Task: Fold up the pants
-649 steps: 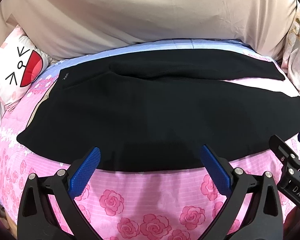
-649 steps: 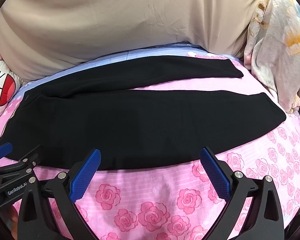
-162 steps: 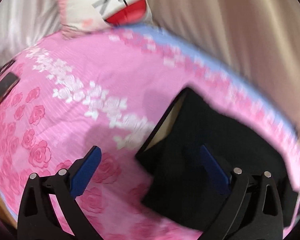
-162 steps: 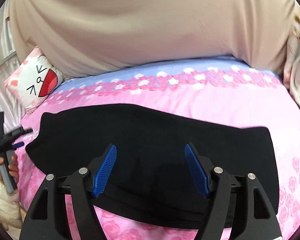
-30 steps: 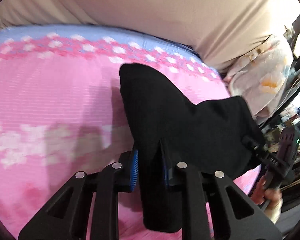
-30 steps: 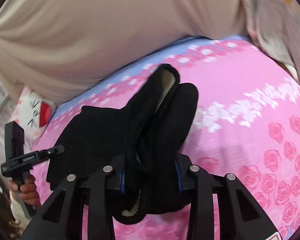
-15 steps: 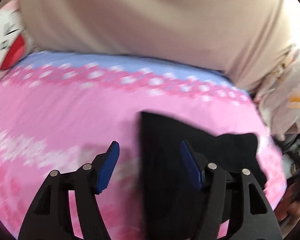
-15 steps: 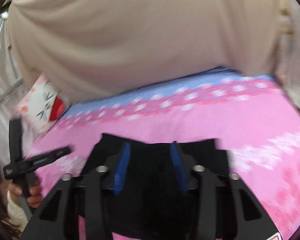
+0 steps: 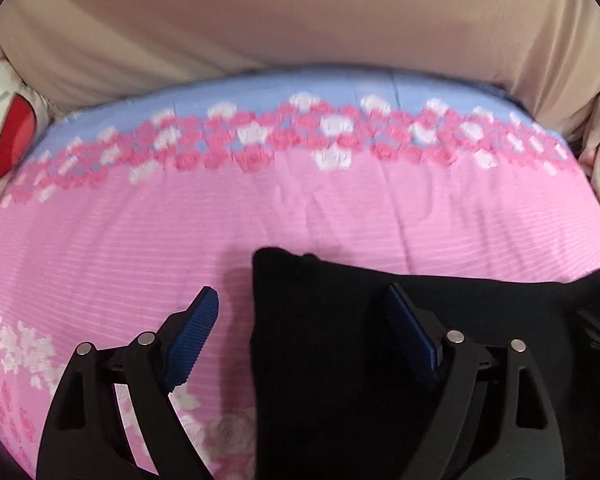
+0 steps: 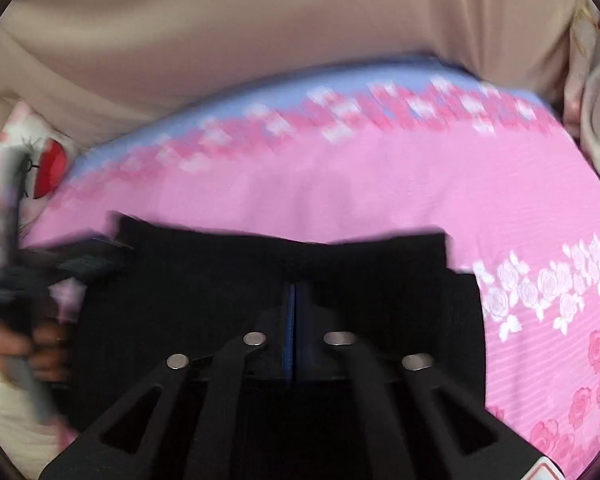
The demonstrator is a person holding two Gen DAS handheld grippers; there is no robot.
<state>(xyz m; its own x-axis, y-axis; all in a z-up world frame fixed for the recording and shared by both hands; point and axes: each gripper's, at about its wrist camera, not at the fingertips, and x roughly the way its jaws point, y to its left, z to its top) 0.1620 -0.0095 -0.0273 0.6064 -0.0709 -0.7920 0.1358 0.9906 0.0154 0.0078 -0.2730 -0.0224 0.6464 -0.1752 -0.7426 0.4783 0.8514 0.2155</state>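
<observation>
We have laid the folded pants (image 9: 380, 360) down, our left gripper (image 9: 300, 336) still spreading, right gripper (image 10: 292, 320) pressed together empty; next we judge 1 tidy-up of the far edge.

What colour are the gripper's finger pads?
Blue, on the left gripper finger pads; clearest in the left wrist view.

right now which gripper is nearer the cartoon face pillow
Left. The left gripper is over the left edge of the folded black pants, on the side where the cartoon face pillow lies. The right gripper is farther right, shut over the pants' middle.
</observation>
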